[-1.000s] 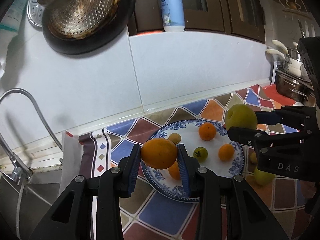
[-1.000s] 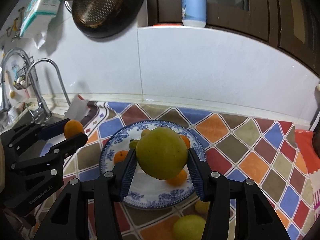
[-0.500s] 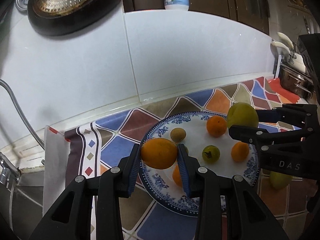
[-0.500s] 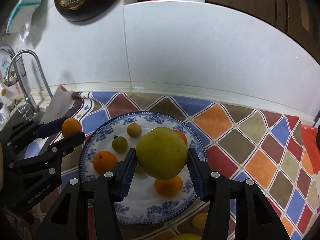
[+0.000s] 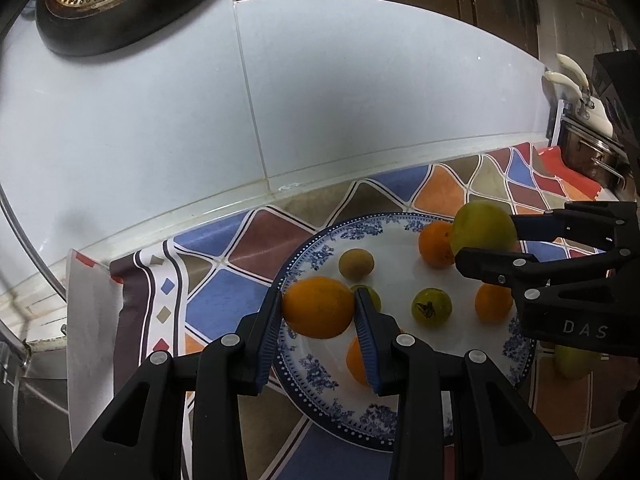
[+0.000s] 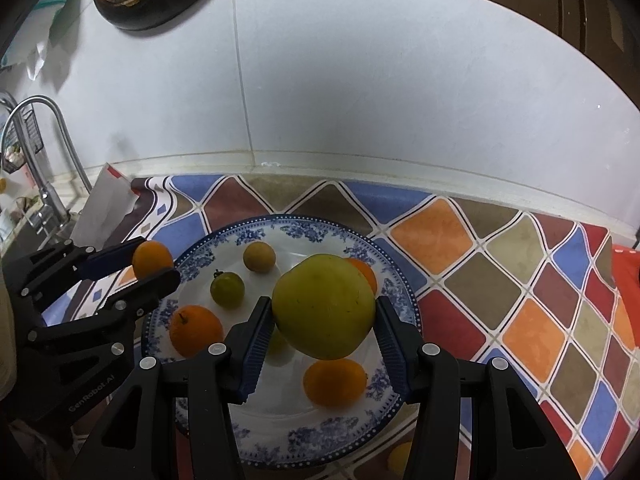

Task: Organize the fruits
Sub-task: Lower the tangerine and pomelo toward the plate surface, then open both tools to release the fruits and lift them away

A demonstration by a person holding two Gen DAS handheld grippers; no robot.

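Observation:
My left gripper (image 5: 318, 322) is shut on an orange (image 5: 319, 306) and holds it over the left rim of a blue-and-white plate (image 5: 316, 364); it shows at the left of the right wrist view (image 6: 154, 266). My right gripper (image 6: 320, 334) is shut on a large yellow-green fruit (image 6: 325, 306) above the plate (image 6: 280, 428); it shows at the right of the left wrist view (image 5: 486, 240). Several small oranges and green fruits lie on the plate.
A colourful diamond-patterned mat (image 6: 520, 280) covers the counter. A tap (image 6: 48, 152) and sink are at the left, a white tiled wall behind. A pan with a strainer (image 5: 120, 4) hangs above. Pots (image 5: 592, 152) stand at the far right. Loose fruit (image 5: 572, 360) lies off the plate.
Both grippers have moved forward and lower toward the plate, each keeping its fruit. The plate looks larger and closer in both views.

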